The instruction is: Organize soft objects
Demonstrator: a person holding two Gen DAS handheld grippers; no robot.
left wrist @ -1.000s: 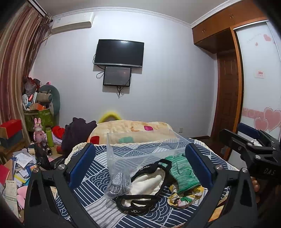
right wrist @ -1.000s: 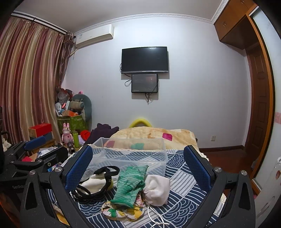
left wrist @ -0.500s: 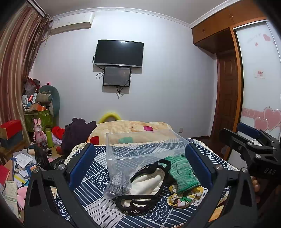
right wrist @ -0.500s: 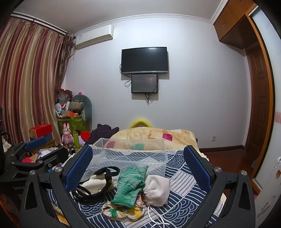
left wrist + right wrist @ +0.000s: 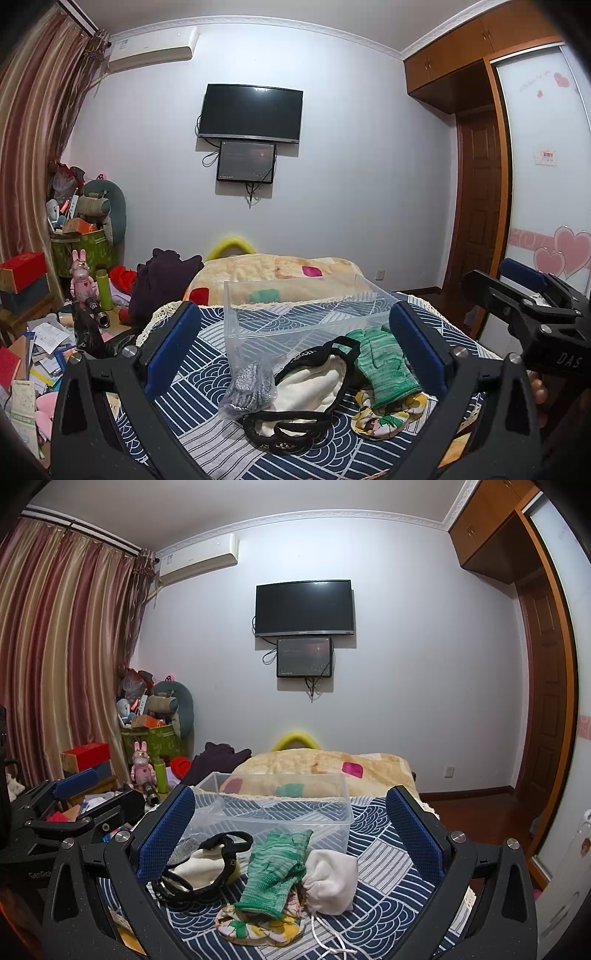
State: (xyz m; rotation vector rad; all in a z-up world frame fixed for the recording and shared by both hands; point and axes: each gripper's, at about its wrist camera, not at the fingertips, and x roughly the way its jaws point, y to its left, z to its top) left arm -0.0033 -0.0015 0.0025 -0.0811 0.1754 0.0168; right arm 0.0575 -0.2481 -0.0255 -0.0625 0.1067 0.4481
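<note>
A clear plastic bin [image 5: 295, 314] [image 5: 273, 808] stands on a blue patterned cloth. In front of it lie a green knit glove [image 5: 384, 362] [image 5: 277, 871], a floral cloth [image 5: 258, 923], a white drawstring pouch [image 5: 328, 878], a cream cloth with a black strap [image 5: 314, 384] [image 5: 207, 864], and a grey knit item in a plastic bag [image 5: 247, 384]. My left gripper [image 5: 295, 347] is open and empty, held above the pile. My right gripper [image 5: 291, 834] is open and empty, held above the glove and pouch.
Beyond the bin lies a beige quilt [image 5: 325, 771] with dark clothes [image 5: 162, 280] beside it. Clutter, boxes and a pink rabbit toy [image 5: 142, 768] fill the left side. A wardrobe and door [image 5: 476, 206] stand at the right. A TV [image 5: 304, 607] hangs on the far wall.
</note>
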